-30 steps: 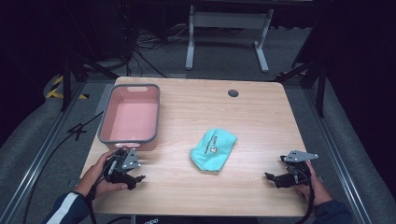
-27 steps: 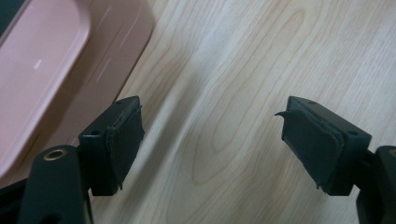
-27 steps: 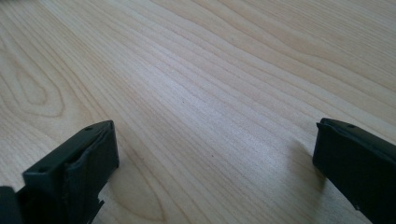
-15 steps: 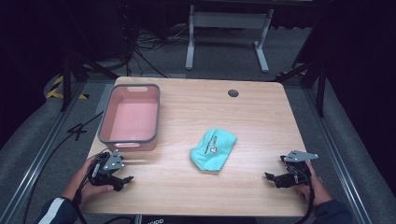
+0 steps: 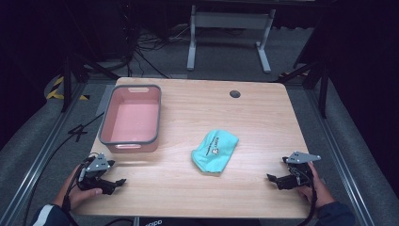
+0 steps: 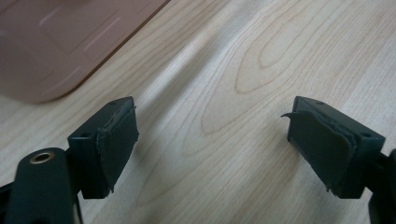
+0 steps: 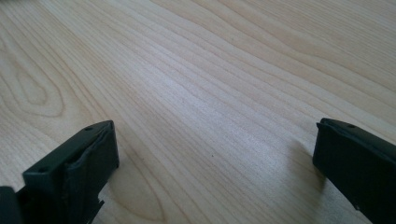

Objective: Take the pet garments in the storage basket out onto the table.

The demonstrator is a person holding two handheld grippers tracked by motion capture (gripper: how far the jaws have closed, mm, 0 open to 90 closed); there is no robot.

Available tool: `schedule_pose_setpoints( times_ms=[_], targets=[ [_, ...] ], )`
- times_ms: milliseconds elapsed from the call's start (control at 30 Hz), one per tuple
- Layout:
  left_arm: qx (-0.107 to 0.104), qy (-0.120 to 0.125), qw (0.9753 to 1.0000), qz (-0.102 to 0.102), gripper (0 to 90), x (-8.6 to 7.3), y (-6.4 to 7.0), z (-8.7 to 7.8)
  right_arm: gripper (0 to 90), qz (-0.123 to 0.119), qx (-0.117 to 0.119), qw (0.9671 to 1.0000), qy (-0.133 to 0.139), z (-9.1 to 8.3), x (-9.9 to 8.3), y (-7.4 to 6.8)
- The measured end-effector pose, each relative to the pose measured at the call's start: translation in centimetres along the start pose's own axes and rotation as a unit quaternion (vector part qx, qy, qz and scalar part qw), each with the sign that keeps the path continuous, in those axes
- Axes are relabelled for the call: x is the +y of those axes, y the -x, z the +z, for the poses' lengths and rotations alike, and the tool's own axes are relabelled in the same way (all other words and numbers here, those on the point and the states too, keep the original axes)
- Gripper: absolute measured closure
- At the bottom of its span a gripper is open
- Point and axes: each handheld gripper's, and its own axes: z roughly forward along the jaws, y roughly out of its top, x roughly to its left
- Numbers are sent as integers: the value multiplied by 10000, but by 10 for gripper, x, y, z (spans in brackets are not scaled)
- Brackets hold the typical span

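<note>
While both grippers rest low on the table (image 5: 263,113), the left gripper (image 5: 117,182) at lower left and the right gripper (image 5: 273,179) at lower right stand wide open, holding nothing; the teal pouch (image 5: 214,150) lies between them, right of the pink bin (image 5: 110,139).

A pink plastic tub (image 5: 131,120) sits left on the light wooden table (image 5: 263,117). A teal fabric pouch (image 5: 214,151) lies to its right, nearer the person.
</note>
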Motion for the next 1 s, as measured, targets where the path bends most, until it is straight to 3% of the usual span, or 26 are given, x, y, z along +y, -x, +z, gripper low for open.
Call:
schedule_pose_setpoints(
  times_ms=[33, 100, 167, 667, 1000],
  targets=[
    [-14, 104, 9999, -74, 159, -3, -1, 0, 6, -2, 2, 10000, -3, 0, 0, 0],
    [-12, 256, 9997, -34, 154, -8, -2, 0, 6, 0, 1, 10000, -1, 0, 0, 0],
    [5, 286, 9995, -101, 153, -9, -1, 0, 6, 0, -1, 10000, -1, 0, 0, 0],
    [85, 275, 9995, -135, 146, -9, 0, -1, 6, 2, -2, 10000, 0, 0, 0, 0],
    [171, 288, 9991, -276, 146, -10, 3, -1, 6, 1, 0, 10000, 0, 0, 0, 0]
  ],
)
